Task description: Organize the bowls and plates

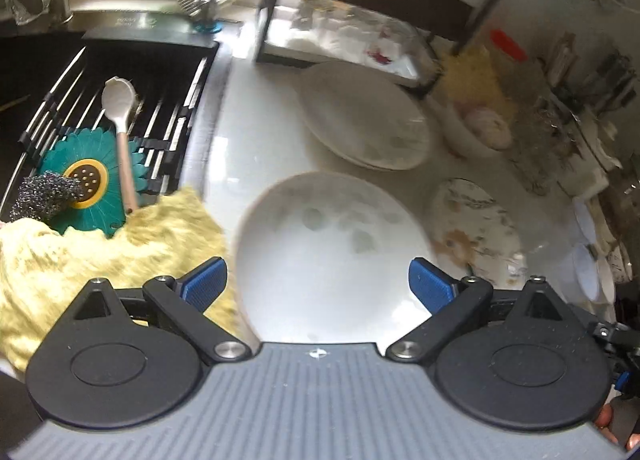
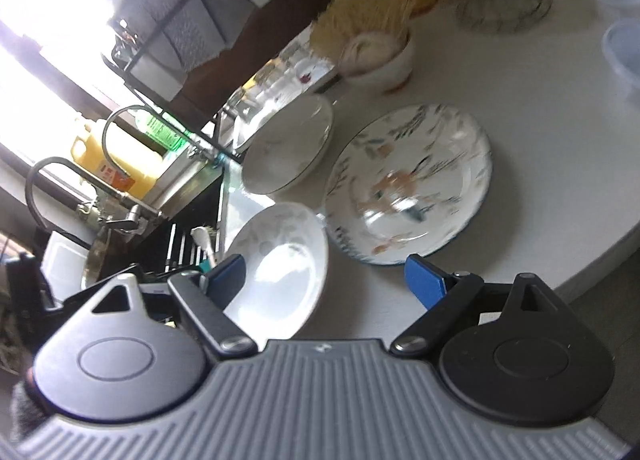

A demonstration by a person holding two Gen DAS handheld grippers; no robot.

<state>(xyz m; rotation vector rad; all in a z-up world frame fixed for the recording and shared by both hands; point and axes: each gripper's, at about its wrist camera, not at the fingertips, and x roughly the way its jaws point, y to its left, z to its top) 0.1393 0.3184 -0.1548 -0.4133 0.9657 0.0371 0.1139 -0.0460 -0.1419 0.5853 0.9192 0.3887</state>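
A white bowl with faint leaf marks (image 1: 332,244) sits on the white counter, right in front of my open left gripper (image 1: 318,286), whose blue pads stand wide on either side of its near rim. Beyond it lie stacked white bowls (image 1: 360,116) and, to the right, a floral plate (image 1: 476,228). In the right wrist view the same near bowl (image 2: 284,264) lies by the left pad of my open, empty right gripper (image 2: 326,280). The floral plate (image 2: 408,184) and the stacked bowls (image 2: 288,144) lie further off.
A black sink (image 1: 100,100) with a wire rack, a white spoon (image 1: 118,108), a teal strainer and a steel scrubber is at left. A yellow cloth (image 1: 100,256) lies at the sink's edge. A dish rack (image 1: 340,36), a small cup (image 2: 384,56) and glassware stand behind.
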